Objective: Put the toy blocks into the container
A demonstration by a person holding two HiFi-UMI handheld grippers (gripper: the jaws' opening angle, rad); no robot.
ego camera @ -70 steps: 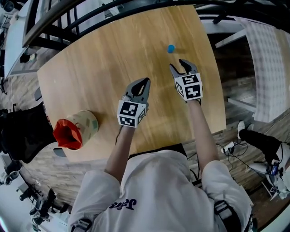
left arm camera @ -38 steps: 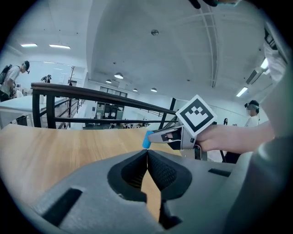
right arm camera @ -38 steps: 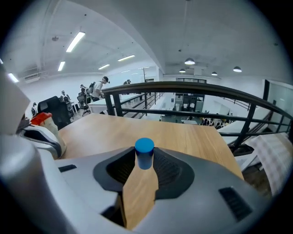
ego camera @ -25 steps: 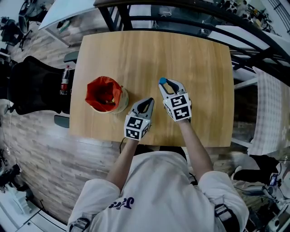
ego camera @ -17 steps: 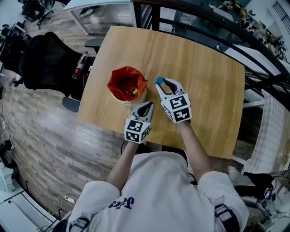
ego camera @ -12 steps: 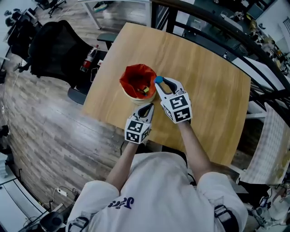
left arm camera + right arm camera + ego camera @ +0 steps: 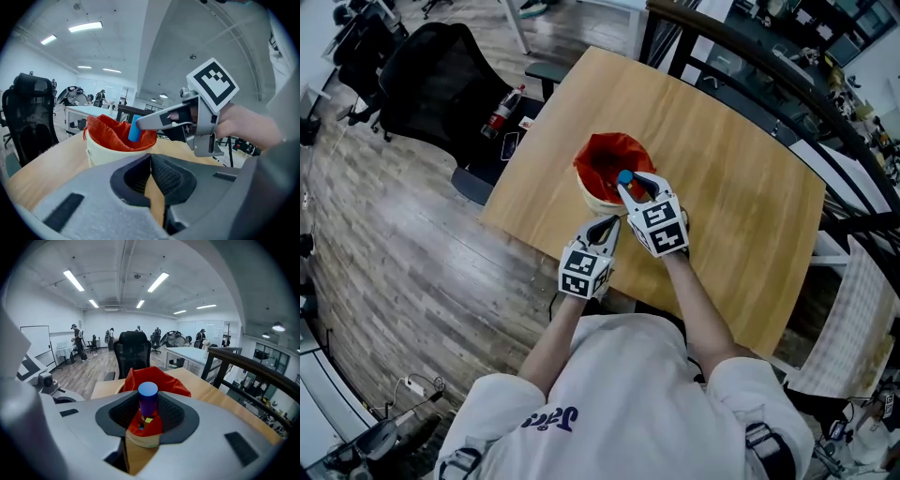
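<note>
Your right gripper (image 7: 628, 185) pinches the blue block (image 7: 624, 177) above the container (image 7: 592, 199) near its 4 o'clock rim, left gripper (image 7: 602, 227) pressed together and empty, so dropping it now might bounce it off the edge.

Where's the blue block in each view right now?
Head view: block at centre, at the right gripper's tip over the container.
Left gripper view: block left of centre, above the red liner.
Right gripper view: block dead centre, between the jaws.
Shared landmark: the container.
</note>
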